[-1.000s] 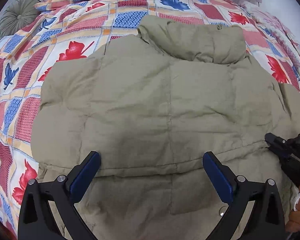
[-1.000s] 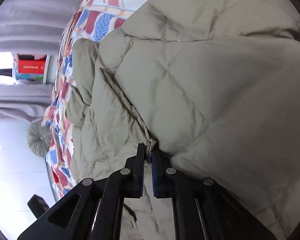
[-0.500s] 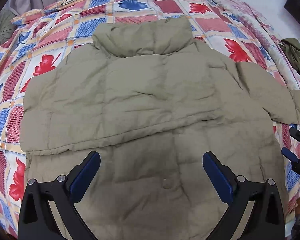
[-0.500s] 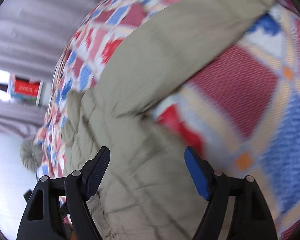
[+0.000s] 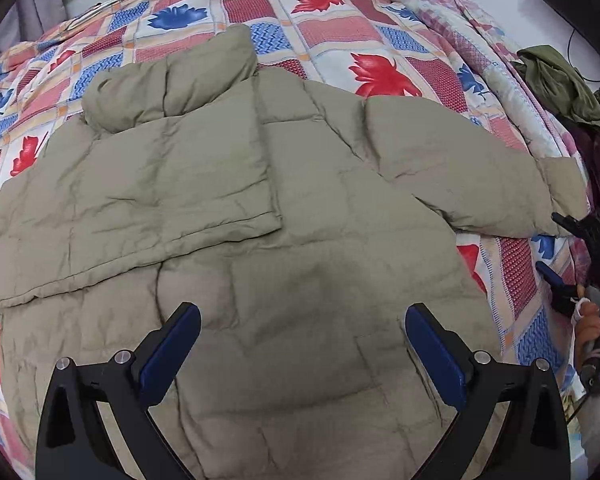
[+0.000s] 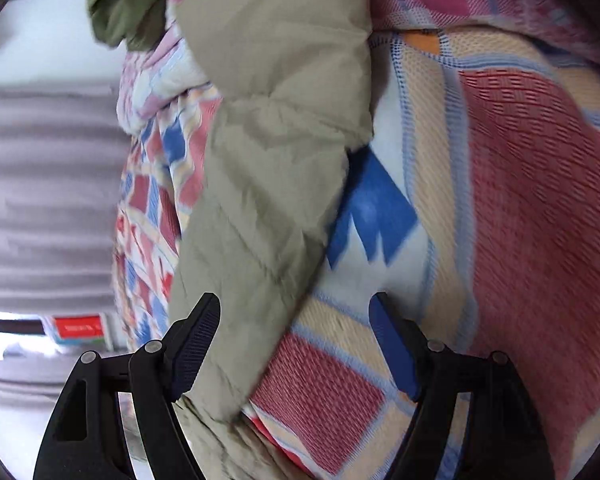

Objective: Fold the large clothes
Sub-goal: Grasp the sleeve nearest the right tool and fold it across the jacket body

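left gripper (image 5: 302,346): closest thing in the left wrist view, jaws spread wide, blue pads well apart, nothing between them. It hangs over the lower part of the jacket, not touching it as far as I can see.
right gripper (image 6: 296,344): also spread wide and holding nothing. In its own view the cuffed sleeve end sits just past the left finger, with bedspread showing in the gap between the jaws. Picture's pretty blurry tbh. You can also spot it at the right edge of the left wrist view (image 5: 580,256), just beside the sleeve cuff.
hand (image 5: 592,320): a bit of the person's hand on the right gripper's handle, far right edge.
jacket (image 5: 308,240): big khaki puffer, lying flat across the bed. Its left side is folded over onto the body, and the edge of that fold runs diagonally across the middle.
sleeve (image 5: 468,172): the right one sticks out to the side, flat on the bedspread, cuff near the bed's right edge.
collar (image 5: 172,84): puffy, at the far end of the jacket.
bedspread (image 5: 320,28): checked red, blue and cream with leaf prints, under everything.
green cloth (image 5: 556,76): crumpled dark green thing off the bed's far right side, well apart from the jacket.
curtain (image 6: 48,192): pale grey folds way in the back of the right wrist view.
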Tool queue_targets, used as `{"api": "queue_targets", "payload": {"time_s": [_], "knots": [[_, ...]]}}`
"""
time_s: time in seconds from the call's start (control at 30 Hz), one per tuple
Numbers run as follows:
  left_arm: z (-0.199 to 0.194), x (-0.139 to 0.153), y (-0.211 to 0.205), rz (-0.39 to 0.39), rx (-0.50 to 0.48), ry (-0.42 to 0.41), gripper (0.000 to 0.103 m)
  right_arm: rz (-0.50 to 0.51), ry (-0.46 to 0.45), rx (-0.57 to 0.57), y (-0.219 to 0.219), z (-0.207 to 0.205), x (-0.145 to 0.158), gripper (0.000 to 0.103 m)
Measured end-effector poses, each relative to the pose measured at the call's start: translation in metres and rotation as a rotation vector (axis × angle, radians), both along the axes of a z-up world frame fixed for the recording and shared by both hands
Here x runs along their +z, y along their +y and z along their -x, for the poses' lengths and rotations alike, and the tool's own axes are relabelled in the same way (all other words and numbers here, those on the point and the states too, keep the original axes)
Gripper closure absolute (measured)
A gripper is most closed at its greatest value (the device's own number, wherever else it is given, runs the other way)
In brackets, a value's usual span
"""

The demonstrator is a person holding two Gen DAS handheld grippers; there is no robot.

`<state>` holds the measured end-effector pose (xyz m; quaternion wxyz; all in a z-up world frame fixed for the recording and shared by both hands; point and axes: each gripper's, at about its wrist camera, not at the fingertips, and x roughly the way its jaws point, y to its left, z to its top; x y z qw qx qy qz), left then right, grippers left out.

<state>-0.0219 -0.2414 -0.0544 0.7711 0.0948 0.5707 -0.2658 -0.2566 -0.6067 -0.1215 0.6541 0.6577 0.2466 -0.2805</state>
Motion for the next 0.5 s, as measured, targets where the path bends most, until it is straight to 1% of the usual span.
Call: {"api": "queue_targets", "payload": {"time_s": [0.13,0.2,0.27,0.3,0.33,0.37,0.4,0.5], "knots": [[-0.001,-0.003,-0.011,-0.015,0.006,-0.002,0.0,-0.042,-0.066,-0.062,-0.022,-0.011,-0.014,0.023],[-0.004,-0.005,-0.012,-0.021,0.014,-0.003,0.0,-0.07,-0.115,-0.094,-0.031,-0.017,-0.02,0.023],[-0.007,-0.006,-0.011,-0.027,0.027,-0.006,0.0,-0.109,-0.159,-0.12,-0.038,-0.021,-0.024,0.03],[-0.008,-0.007,-0.01,-0.027,0.034,-0.007,0.0,-0.128,-0.175,-0.13,-0.041,-0.023,-0.026,0.049],[-0.011,-0.007,-0.009,-0.027,0.045,-0.009,0.0,-0.157,-0.191,-0.131,-0.043,-0.026,-0.029,0.078],[-0.013,-0.007,-0.007,-0.026,0.053,-0.01,0.0,-0.171,-0.194,-0.126,-0.045,-0.029,-0.03,0.088],[-0.015,-0.007,-0.005,-0.025,0.062,-0.009,0.0,-0.165,-0.19,-0.118,-0.046,-0.032,-0.028,0.095],[-0.022,-0.005,0.002,-0.022,0.086,-0.017,0.0,-0.096,-0.203,-0.045,-0.046,-0.047,-0.008,0.097]]}}
